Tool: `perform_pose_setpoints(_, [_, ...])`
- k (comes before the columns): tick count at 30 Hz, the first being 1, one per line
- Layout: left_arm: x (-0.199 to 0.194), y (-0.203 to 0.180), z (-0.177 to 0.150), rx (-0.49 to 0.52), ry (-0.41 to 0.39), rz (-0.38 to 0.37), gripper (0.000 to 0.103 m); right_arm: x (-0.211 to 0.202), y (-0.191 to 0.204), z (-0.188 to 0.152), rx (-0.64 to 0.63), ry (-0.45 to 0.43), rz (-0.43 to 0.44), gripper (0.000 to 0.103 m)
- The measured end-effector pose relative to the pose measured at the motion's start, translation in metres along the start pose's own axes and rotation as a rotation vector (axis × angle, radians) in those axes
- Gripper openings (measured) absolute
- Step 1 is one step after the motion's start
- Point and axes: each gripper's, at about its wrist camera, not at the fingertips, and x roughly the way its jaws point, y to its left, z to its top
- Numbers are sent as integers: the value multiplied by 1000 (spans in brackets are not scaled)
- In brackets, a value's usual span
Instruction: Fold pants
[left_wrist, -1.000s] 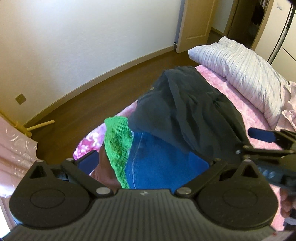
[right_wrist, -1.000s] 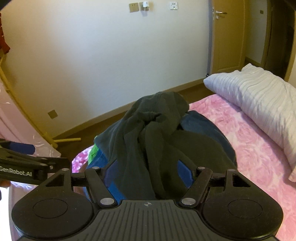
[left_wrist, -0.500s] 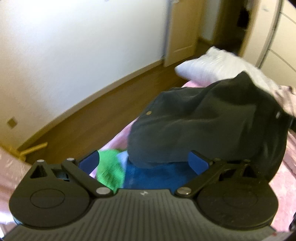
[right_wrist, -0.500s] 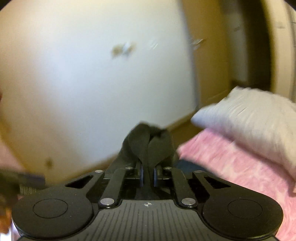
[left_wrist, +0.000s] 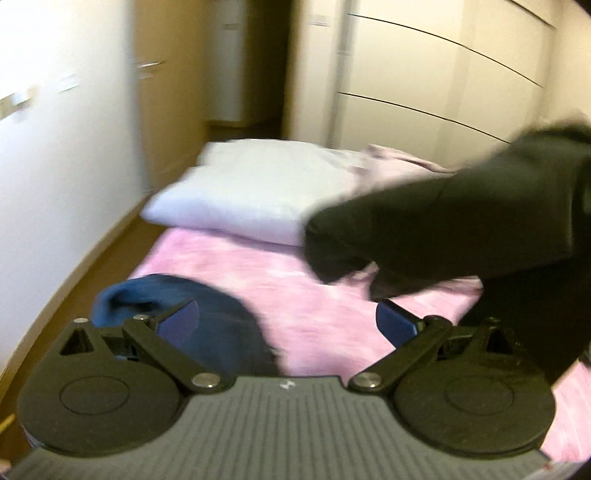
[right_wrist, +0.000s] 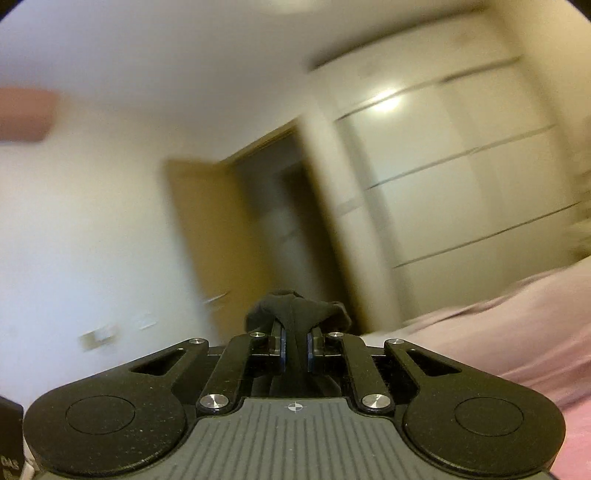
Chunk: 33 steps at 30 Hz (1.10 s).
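Observation:
The dark pants (left_wrist: 461, 229) hang in the air over the pink bed (left_wrist: 314, 288), stretching down from the upper right of the left wrist view. A bunched fold of these pants (right_wrist: 295, 310) is pinched between the pads of my right gripper (right_wrist: 295, 343), which points level toward the door; its jaws are opening a little with the cloth still between them. Low over the bed, my left gripper (left_wrist: 286, 321) is open and holds nothing. A blue garment (left_wrist: 155, 295) lies just beyond its left finger.
A white pillow (left_wrist: 251, 199) lies at the head of the bed, with crumpled pale bedding (left_wrist: 399, 158) beside it. A wooden door (right_wrist: 207, 236) and a pale wardrobe (right_wrist: 461, 184) stand behind. The floor runs along the bed's left side. Both views are motion-blurred.
My right gripper shut on the dark pants and lifted them off the clothes pile, swinging up and right. My left gripper stayed open and swung toward the pillow end of the bed.

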Motion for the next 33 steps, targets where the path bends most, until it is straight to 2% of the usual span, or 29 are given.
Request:
perform_pose_setpoints(1, [1, -18, -4, 26, 10, -32, 101, -19, -15, -2, -19, 25, -38, 9])
perform_pose_setpoints(2, [5, -41, -9, 55, 28, -65, 101, -35, -29, -6, -41, 91, -56, 15])
perform_pose_setpoints(4, [12, -77, -21, 103, 66, -116, 101, -50, -59, -25, -79, 343, -73, 39])
perform_pose_setpoints(5, [16, -98, -30, 129, 94, -138, 101, -57, -75, -39, -93, 483, -82, 56])
perform_pose_setpoints(7, [19, -131, -50, 172, 144, -168, 101, -75, -109, -66, -90, 671, -172, 56])
perform_pose_setpoints(9, [20, -162, -74, 213, 198, -181, 101, -94, -148, -76, -28, 764, -267, 56])
perform_pose_setpoints(11, [22, -190, -96, 244, 260, -174, 101, -112, -179, -81, 66, 807, -314, 56])
perform_pose_setpoints(13, [26, -208, -113, 259, 303, -166, 101, -127, -222, -70, 126, 851, -342, 56])
perform_pose_setpoints(17, [14, -234, -147, 253, 368, -132, 101, -147, -258, -66, 113, 914, -343, 56])
perform_pose_setpoints(20, [2, -245, -169, 229, 407, -101, 101, -159, -268, -72, 83, 971, -313, 56])
perform_pose_setpoints(24, [-9, -253, -188, 202, 438, -71, 101, -171, -278, -69, 50, 999, -276, 56])
perform_pose_setpoints(33, [-29, -253, -201, 214, 447, -54, 101, -171, -267, -91, 36, 1041, -221, 56])
